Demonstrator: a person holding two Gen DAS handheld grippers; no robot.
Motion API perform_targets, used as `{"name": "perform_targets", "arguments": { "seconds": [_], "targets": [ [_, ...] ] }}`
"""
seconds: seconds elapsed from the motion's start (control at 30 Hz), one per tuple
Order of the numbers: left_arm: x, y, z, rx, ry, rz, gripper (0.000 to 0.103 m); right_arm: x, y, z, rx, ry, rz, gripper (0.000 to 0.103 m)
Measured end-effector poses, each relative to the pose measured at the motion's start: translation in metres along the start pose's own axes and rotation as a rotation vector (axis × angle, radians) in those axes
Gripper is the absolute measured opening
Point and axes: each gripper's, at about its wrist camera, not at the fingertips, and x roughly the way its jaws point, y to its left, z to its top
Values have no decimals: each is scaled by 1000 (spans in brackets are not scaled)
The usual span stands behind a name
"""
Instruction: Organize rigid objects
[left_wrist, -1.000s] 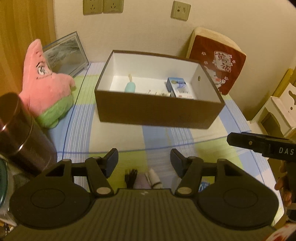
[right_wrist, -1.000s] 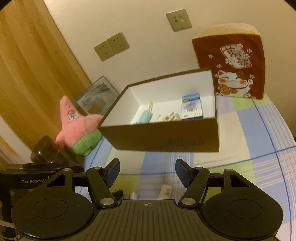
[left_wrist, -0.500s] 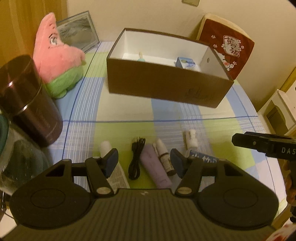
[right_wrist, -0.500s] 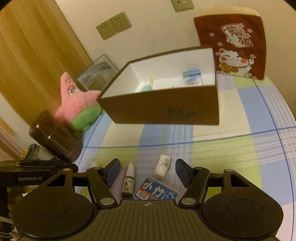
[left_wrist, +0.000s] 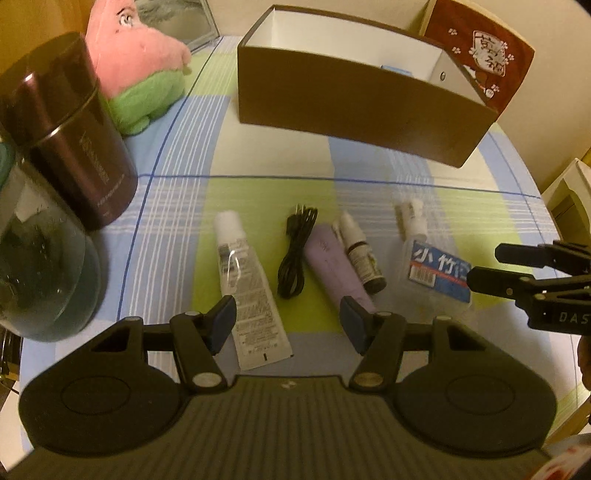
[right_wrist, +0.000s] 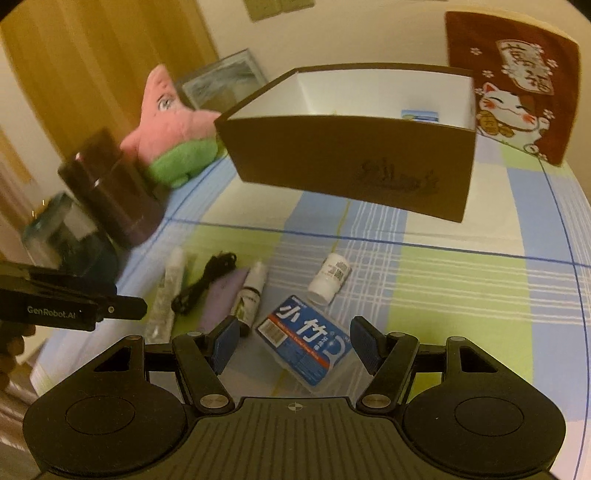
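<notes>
A row of small items lies on the checked cloth: a white tube (left_wrist: 247, 280), a coiled black cable (left_wrist: 295, 254), a purple tube (left_wrist: 336, 258), a dropper bottle (left_wrist: 360, 251), a small white bottle (left_wrist: 413, 218) and a clear blue-labelled case (left_wrist: 439, 273). Behind them stands an open brown box (left_wrist: 351, 103) holding a few things. My left gripper (left_wrist: 288, 321) hovers open over the near ends of the white tube and cable. My right gripper (right_wrist: 295, 339) is open above the blue-labelled case (right_wrist: 310, 350), its pads clear of it. The white bottle (right_wrist: 330, 280) lies just beyond.
A dark cylindrical canister (left_wrist: 74, 147) and a glass jar (left_wrist: 40, 266) stand at the left. Behind them sits a pink and green plush (left_wrist: 144, 62). A red lucky-cat cushion (right_wrist: 517, 81) leans on the wall behind the box. The table edge curves round at the right.
Both grippers have sunk and tipped down toward the table. The row of small items has come into full view and the brown box has slid up the frames. The jaws have kept their width.
</notes>
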Motion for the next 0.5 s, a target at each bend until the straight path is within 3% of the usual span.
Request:
{"name": "perform_targets", "arguments": {
  "seconds": [0.33,0.5],
  "targets": [
    [26,9,-12,-10,34,48,60,42,0,0,-135,73,-65,67],
    [40,13,-15,-13,46,64,60,50,0,-4,-194,82,-53,67]
  ]
}}
